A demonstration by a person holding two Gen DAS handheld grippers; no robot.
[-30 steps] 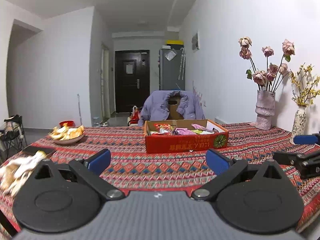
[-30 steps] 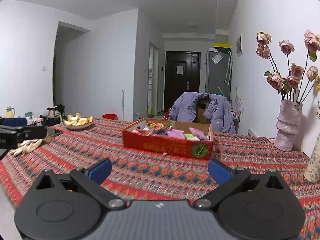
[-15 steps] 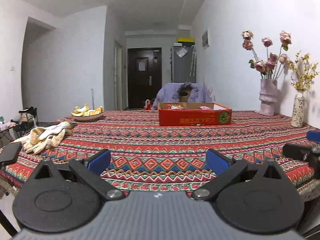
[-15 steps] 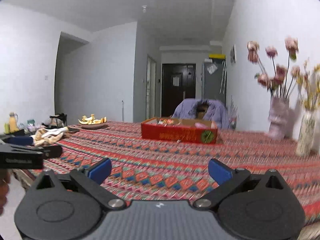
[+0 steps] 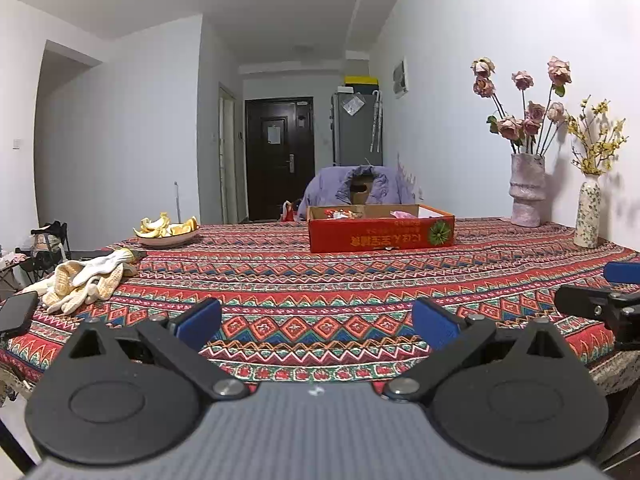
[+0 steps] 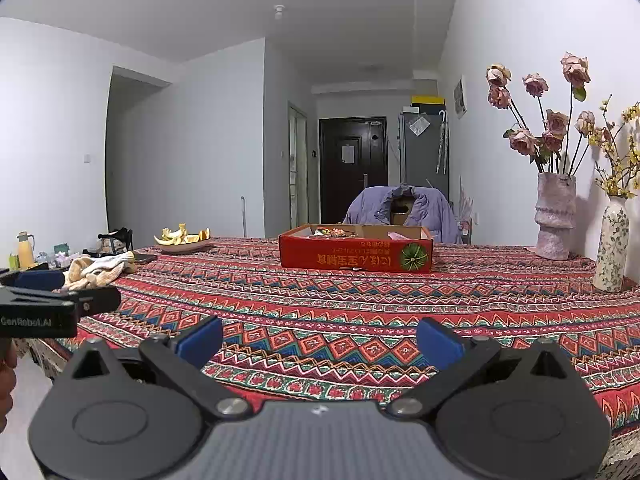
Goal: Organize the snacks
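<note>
Snacks point(image 5: 348, 213) lie in a red cardboard box point(image 5: 380, 236) far across the table, but nearest the cameras are the two grippers, held at the table's near edge. The left gripper point(image 5: 316, 322) has its blue pads spread wide with nothing between them, and the right gripper point(image 6: 320, 334) is likewise released and empty; each shows at the edge of the other's view, side by side and apart. Under and beyond them stretches the patterned tablecloth point(image 5: 320, 276), bare across its whole middle. Further out on the left lie a pair of knitted gloves point(image 5: 86, 280) with a dark phone point(image 5: 18, 312) just beside them, and past those a dish of fruit peel point(image 5: 168, 230). The box stands beyond mid-table, well apart from both grippers, with wrappers showing over its rim; how tidily they sit cannot be told from this low angle. Two vases of flowers point(image 5: 528, 188) stand by the right wall. No snack lies loose on the cloth, so the gathering looks finished, or nearly so.
</note>
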